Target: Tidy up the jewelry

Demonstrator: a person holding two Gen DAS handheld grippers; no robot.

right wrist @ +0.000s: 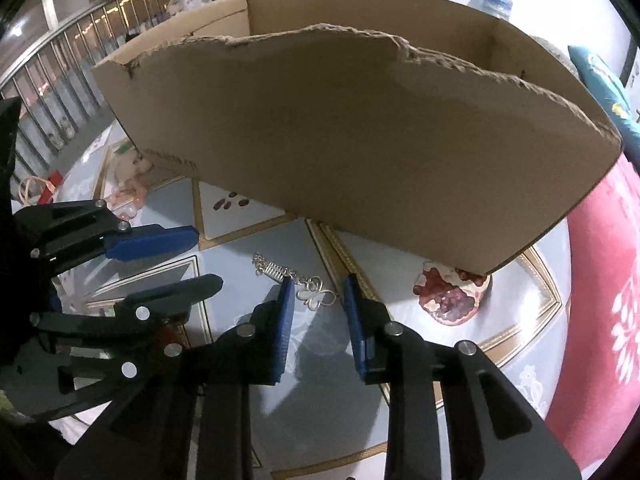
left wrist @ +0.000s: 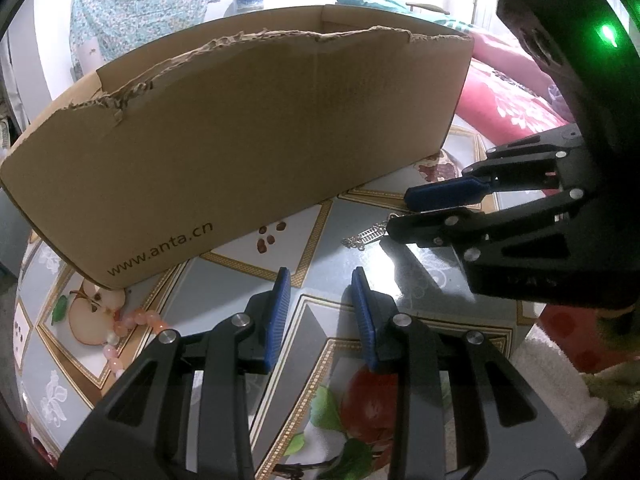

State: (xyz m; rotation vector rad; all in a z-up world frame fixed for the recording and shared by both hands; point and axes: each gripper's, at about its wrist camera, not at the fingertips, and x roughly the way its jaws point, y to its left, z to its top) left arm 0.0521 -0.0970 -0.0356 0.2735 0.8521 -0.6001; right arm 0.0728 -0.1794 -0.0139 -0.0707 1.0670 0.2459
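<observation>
Holding my right gripper [right wrist: 316,280] tipped down over the table, I see its blue-padded fingers [right wrist: 285,312] standing apart with nothing pinched, their tips just short of a silver chain [right wrist: 296,286]. That chain lies flat on the cloth between the fingertips and the box: fine links, a small coiled, spring-like section, and a looped wire charm shaped rather like a butterfly at the end nearer me. From my left camera, the same chain [left wrist: 366,238] shows only partly, since the right gripper's lower finger hides its end.

My left gripper [left wrist: 320,280] hangs beside it, jaws likewise apart and empty, over bare cloth. Off to its left, a bracelet of pink and pale round beads [left wrist: 132,330] curves across a printed apple, near the box's front corner.

Behind both tools stands a brown cardboard box [left wrist: 248,140], open at the top, with a ragged torn front edge and "www.anta.cn" printed low on its wall. It rests on a round table [right wrist: 516,344] covered in a blue-grey cloth with gold diamond borders and fruit pictures. A red floral fabric [right wrist: 608,300] lies past the table's right edge.
</observation>
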